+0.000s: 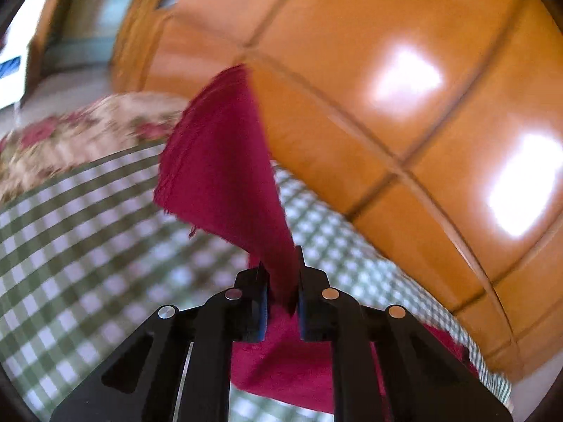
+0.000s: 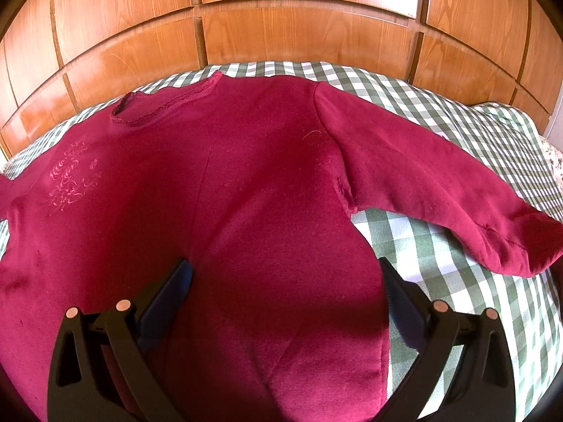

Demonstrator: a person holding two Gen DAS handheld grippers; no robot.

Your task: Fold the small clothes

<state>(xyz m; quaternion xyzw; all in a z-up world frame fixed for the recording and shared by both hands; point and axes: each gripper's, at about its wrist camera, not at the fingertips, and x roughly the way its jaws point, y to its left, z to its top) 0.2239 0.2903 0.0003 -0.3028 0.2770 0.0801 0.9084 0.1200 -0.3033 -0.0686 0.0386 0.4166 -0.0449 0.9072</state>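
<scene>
A dark red long-sleeved sweater lies face up on the green-and-white checked sheet. Its collar is at the far side, and one sleeve stretches out to the right. My right gripper hovers open over the sweater's lower body, one finger on each side of the cloth. In the left wrist view my left gripper is shut on a flap of the red sweater, which stands up off the bed. Which part of the garment that is I cannot tell. More red fabric lies under the fingers.
A panelled wooden headboard rises right behind the bed and fills the right of the left wrist view as the headboard. A floral pillow lies at the far left on the checked sheet. The left wrist view is blurred.
</scene>
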